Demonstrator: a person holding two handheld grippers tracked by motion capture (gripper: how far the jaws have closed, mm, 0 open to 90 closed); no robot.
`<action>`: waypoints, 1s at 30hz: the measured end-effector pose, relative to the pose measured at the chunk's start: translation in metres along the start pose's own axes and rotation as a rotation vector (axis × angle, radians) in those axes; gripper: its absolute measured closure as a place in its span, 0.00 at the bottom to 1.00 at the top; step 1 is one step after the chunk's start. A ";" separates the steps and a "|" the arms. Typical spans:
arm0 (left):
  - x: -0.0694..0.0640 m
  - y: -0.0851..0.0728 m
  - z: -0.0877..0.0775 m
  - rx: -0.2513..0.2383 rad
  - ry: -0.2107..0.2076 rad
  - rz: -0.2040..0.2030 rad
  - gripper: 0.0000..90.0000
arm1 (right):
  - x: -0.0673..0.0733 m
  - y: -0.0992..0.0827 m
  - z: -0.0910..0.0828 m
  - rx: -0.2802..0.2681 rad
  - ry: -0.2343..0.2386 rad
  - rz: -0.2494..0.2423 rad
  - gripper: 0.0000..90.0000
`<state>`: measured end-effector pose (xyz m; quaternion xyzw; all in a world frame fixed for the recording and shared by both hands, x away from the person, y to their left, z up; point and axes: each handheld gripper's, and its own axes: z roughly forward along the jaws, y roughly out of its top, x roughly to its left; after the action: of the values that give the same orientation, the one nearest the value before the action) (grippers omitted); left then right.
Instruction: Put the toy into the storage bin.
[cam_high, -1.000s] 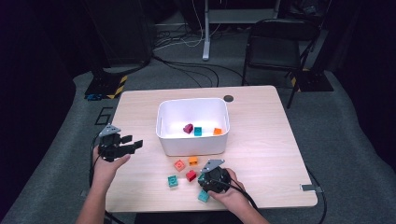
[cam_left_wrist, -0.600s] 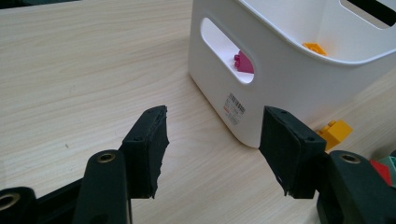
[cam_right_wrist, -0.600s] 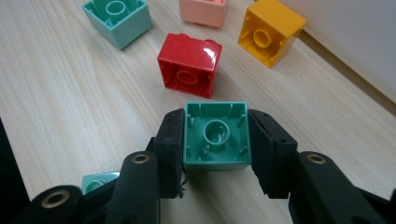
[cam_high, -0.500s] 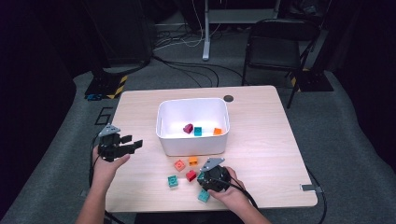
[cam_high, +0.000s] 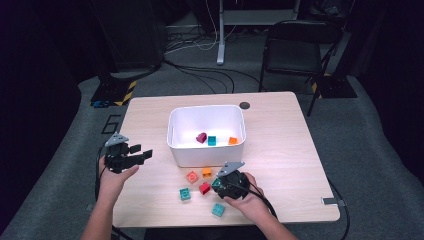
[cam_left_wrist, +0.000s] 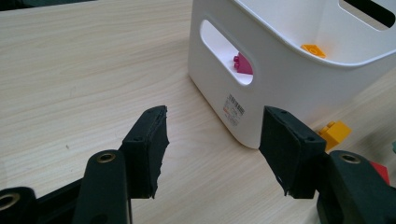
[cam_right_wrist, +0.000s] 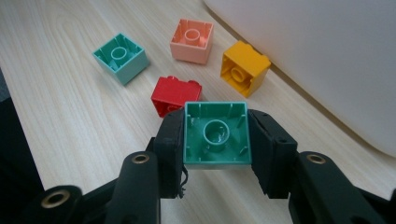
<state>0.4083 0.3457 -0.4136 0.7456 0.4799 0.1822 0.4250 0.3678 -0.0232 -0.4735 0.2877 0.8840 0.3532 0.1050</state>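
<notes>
Green brick (cam_right_wrist: 217, 134) clamped in right tongs (cam_right_wrist: 216, 140) near counter's front edge, left tongs (cam_left_wrist: 212, 140) wide, next lifting into white bin (cam_high: 207, 135).

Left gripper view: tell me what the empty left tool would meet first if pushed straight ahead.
Probably the white plastic bin: its near corner stands just beyond the left tool, slightly right of centre. Depth is unclear; bare wooden table lies to the left.

Right tool (cam_high: 220, 183) — a touch nearer the person's side.
</notes>
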 end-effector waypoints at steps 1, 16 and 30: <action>0.000 0.000 0.000 0.000 0.000 -0.001 0.46 | -0.001 0.002 -0.001 -0.004 -0.001 -0.005 0.64; 0.001 0.000 -0.001 -0.004 -0.001 -0.003 0.46 | -0.018 0.028 -0.033 -0.074 0.003 0.021 0.65; 0.000 0.000 0.000 -0.004 0.001 -0.003 0.46 | -0.040 0.059 -0.073 -0.100 -0.002 0.009 0.64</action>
<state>0.4082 0.3458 -0.4138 0.7439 0.4809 0.1828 0.4265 0.3972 -0.0530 -0.3804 0.2865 0.8637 0.3973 0.1187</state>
